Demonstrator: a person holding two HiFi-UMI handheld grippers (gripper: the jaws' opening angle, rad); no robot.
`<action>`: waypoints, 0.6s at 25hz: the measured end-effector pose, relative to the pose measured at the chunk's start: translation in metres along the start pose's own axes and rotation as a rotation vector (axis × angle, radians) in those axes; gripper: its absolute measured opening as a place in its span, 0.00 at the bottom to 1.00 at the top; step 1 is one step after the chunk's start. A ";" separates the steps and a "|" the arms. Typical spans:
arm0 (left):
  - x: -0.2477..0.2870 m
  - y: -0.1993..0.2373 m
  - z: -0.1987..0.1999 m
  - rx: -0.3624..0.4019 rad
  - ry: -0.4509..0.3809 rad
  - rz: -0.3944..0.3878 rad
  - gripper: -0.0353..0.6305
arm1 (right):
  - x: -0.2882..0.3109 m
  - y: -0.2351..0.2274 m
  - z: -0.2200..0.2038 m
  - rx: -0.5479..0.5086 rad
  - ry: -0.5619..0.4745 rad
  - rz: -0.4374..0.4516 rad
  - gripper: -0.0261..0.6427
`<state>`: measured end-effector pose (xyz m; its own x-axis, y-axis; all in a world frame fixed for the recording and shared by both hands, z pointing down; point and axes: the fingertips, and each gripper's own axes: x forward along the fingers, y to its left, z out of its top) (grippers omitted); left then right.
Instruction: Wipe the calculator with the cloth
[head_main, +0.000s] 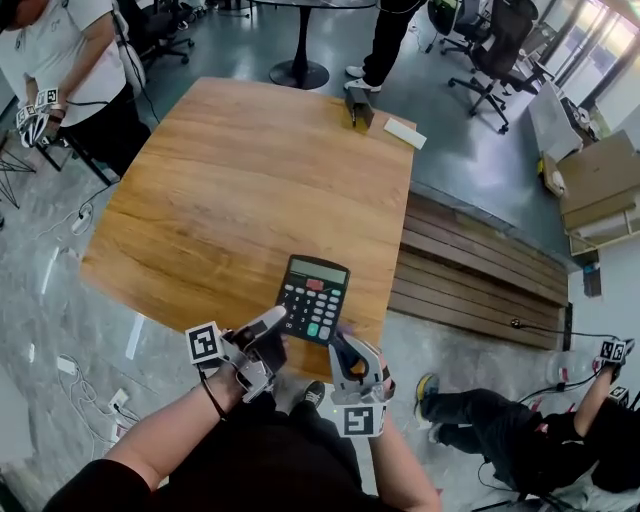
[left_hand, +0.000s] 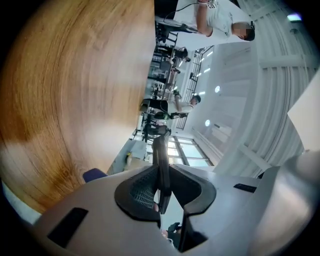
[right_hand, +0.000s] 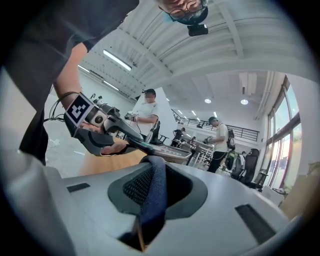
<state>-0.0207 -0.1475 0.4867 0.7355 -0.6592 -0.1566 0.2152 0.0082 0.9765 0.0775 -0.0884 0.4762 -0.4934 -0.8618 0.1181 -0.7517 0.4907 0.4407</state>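
Wooden table stands on a grey office floor. At its near edge, the left gripper is clamped narrowly on the side of the black calculator. Just beside it, the right gripper pinches a dark blue cloth.

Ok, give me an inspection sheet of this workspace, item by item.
Surface: wooden table.
Job's things: calculator at the near edge; dark blue cloth.
Clutter: small box and white slab at the far edge.
Grippers: left gripper shut on the calculator; right gripper shut on the cloth.
Cables: floor cables loose at left.
Surroundings: office chairs, cardboard boxes, people nearby.
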 end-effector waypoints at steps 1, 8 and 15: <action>-0.001 0.004 0.001 0.002 0.000 0.005 0.16 | -0.002 -0.008 -0.005 0.020 0.011 -0.029 0.13; -0.012 0.043 0.007 0.075 0.034 0.105 0.16 | -0.003 -0.062 -0.041 0.109 0.160 -0.183 0.13; -0.022 0.105 0.016 0.155 0.052 0.247 0.16 | 0.026 -0.043 -0.096 0.294 0.253 -0.171 0.13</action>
<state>-0.0245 -0.1438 0.5953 0.7860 -0.6124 0.0850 -0.0722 0.0456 0.9963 0.1388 -0.1437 0.5455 -0.2552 -0.9205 0.2960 -0.9243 0.3221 0.2048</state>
